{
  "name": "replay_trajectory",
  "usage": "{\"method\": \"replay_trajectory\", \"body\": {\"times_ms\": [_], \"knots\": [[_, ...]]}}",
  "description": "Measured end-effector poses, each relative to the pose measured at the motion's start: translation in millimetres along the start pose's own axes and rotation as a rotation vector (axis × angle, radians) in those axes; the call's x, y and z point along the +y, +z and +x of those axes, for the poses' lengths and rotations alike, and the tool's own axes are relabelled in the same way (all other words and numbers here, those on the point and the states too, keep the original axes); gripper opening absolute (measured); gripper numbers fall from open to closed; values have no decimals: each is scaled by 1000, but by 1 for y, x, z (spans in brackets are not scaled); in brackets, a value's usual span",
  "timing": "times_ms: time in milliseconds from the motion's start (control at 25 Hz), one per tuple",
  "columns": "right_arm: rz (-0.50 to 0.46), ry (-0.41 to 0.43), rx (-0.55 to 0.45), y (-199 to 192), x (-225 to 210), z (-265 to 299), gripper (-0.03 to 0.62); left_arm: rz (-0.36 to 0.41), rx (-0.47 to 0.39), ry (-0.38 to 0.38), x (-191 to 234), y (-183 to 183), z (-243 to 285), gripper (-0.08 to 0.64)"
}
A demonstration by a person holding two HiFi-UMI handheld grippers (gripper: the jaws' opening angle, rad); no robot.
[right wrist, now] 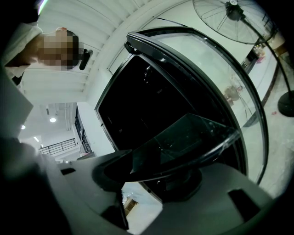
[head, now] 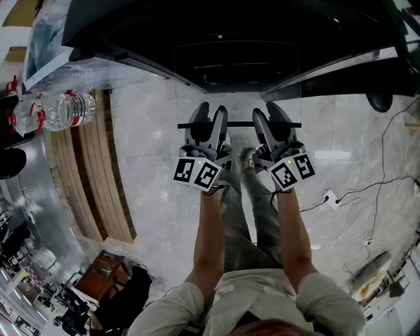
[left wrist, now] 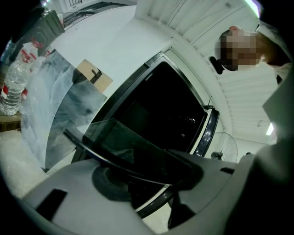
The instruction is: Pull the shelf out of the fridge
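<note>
Obs: glass shelf [head: 237, 124] held level in front of the open black fridge [head: 223, 29], dark front trim toward the person, rear edge at the dark opening. The left gripper [head: 210, 115] is clenched on the trim's left part and the right gripper [head: 268, 113] on its right part, both pinching the glass edge. Marble floor [head: 151, 164] lies below.

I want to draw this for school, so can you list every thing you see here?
shelf: one, clear glass with dark front edge, sticking out of the fridge
fridge: one, black, open, top
water bottle: at least one, clear, left
power strip: one, white, floor at right
fan: one, dark, beside the fridge
left gripper: one, grey, fingers shut on the shelf's front edge
right gripper: one, grey, fingers shut on the same edge
</note>
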State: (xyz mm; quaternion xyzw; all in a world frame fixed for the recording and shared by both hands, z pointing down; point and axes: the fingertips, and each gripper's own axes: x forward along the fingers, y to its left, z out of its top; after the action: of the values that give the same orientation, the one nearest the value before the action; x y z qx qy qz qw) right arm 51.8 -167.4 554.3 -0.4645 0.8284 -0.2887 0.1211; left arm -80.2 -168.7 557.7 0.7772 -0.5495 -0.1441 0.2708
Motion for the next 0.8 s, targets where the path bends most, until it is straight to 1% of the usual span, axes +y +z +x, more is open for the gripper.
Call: {"method": "replay_trajectory", "body": {"times_ms": [800], "knots": [[13,-10,14,-4,8,-16,193,-2,16,-2,-7,-3,-15,213]]}}
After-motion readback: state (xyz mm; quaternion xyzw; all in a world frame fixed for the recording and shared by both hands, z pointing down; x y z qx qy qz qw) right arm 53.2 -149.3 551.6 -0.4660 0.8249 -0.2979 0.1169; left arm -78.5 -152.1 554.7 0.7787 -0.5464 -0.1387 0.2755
